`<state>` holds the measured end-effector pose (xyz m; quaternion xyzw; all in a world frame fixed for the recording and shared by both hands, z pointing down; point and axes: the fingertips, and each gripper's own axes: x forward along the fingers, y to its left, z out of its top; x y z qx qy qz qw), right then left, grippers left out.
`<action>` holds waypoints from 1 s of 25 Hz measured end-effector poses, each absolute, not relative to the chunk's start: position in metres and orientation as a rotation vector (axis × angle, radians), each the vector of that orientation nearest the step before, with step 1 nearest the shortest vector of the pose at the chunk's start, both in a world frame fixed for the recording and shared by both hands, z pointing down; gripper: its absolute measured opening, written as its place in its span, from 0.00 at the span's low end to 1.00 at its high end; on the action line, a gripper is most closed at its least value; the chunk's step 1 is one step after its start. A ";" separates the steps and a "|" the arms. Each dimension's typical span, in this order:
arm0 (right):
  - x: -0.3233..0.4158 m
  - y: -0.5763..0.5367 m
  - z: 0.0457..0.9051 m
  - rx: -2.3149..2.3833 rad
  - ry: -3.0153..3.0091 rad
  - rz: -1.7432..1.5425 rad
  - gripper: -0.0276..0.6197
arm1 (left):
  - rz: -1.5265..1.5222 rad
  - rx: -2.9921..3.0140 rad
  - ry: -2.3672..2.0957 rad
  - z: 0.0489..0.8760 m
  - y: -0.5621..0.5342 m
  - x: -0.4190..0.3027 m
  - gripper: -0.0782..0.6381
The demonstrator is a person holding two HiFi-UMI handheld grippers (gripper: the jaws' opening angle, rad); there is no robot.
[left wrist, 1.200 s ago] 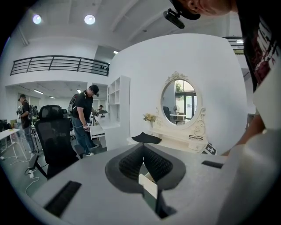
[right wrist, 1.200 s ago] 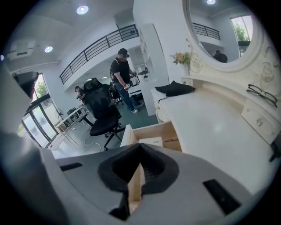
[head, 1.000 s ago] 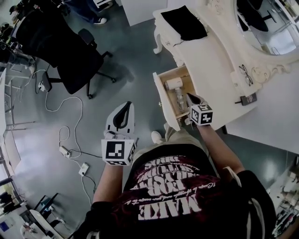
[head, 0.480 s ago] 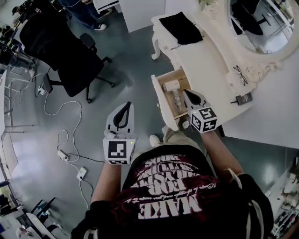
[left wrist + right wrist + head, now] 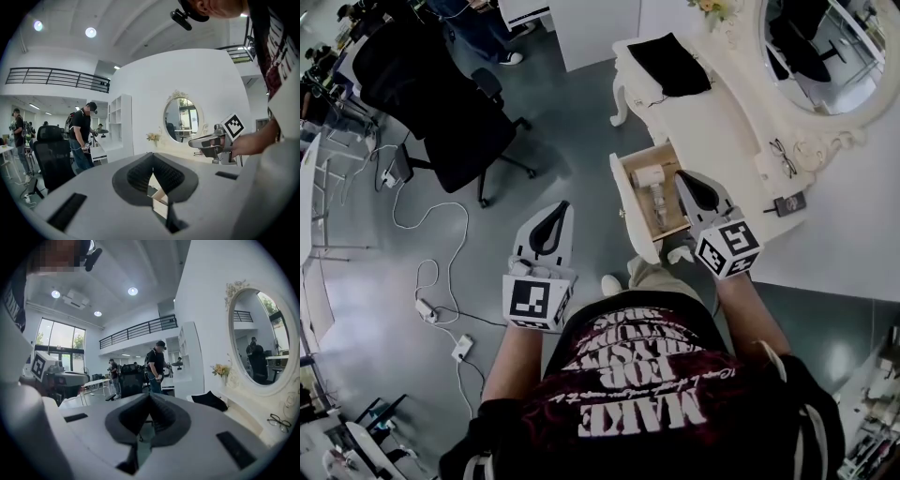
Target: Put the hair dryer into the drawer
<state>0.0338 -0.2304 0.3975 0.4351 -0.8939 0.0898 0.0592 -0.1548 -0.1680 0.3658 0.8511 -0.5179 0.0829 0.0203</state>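
Note:
A white hair dryer (image 5: 653, 181) lies in the open wooden drawer (image 5: 670, 157) of the white dressing table (image 5: 722, 122). My right gripper (image 5: 682, 176) hangs over the drawer's near end, shut and empty, lifted clear of the dryer. In the right gripper view its jaws (image 5: 149, 397) meet tip to tip with nothing between them. My left gripper (image 5: 553, 210) is held over the grey floor left of the drawer, also shut and empty; in the left gripper view its tips (image 5: 153, 157) touch, and the right gripper (image 5: 197, 142) shows at the right.
A black office chair (image 5: 441, 112) stands on the floor at upper left. Cables and plugs (image 5: 431, 305) trail along the left. A black cloth (image 5: 668, 64), glasses (image 5: 782, 156) and an oval mirror (image 5: 825, 47) are on the dressing table. A person (image 5: 80, 133) stands in the background.
My right gripper has risen out of the drawer, empty, leaving the hair dryer inside. The left gripper has lifted slightly.

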 end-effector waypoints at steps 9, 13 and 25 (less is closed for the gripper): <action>0.021 -0.215 0.342 1.290 -2.781 0.104 0.05 | 0.151 2.624 -1.678 0.336 -0.165 -0.172 0.12; 0.022 -0.210 0.344 1.298 -2.746 0.096 0.05 | 0.138 2.633 -1.662 0.336 -0.164 -0.172 0.12; 0.029 -0.207 0.347 1.273 -2.701 0.102 0.05 | 0.103 2.625 -1.608 0.348 -0.173 -0.160 0.12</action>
